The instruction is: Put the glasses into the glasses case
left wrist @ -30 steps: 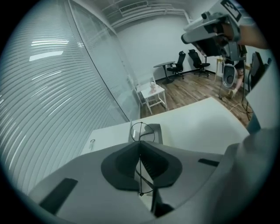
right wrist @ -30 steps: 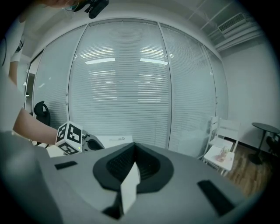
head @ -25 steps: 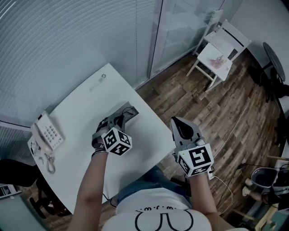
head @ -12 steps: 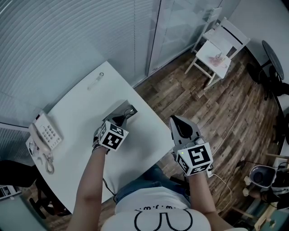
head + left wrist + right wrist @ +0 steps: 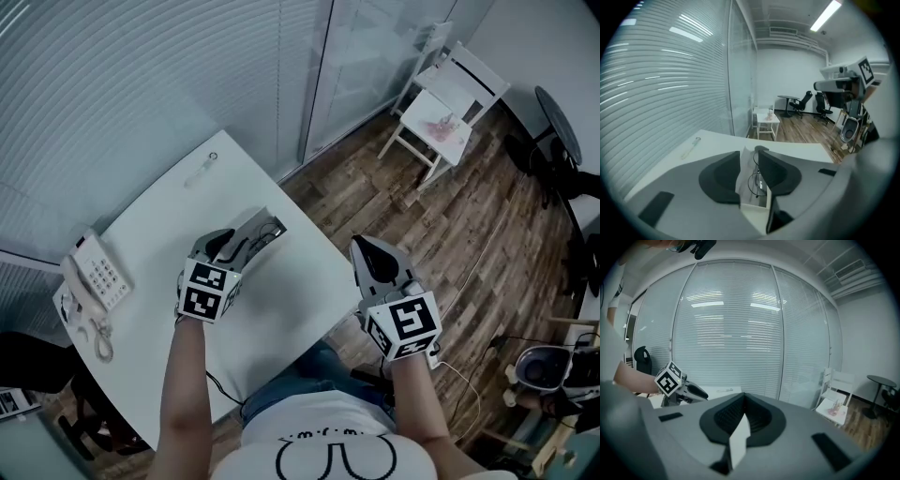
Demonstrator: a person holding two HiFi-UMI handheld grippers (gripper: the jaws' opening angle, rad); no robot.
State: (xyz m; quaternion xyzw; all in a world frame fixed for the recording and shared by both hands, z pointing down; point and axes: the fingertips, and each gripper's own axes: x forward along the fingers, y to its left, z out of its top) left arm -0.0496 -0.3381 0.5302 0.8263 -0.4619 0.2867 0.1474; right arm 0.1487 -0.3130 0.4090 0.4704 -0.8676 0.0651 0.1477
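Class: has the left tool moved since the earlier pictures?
Yes. Left tool drew back toward the telephone, away from the glasses case; its jaws are opening, gripping nothing.

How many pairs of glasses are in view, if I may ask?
1. The glasses lie inside the open glasses case on the white table; more could be hidden elsewhere.

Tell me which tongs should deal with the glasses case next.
Left. The left tongs hover right over the open glasses case, jaws opening, glasses in line between them; the right tongs hang beyond the table edge.
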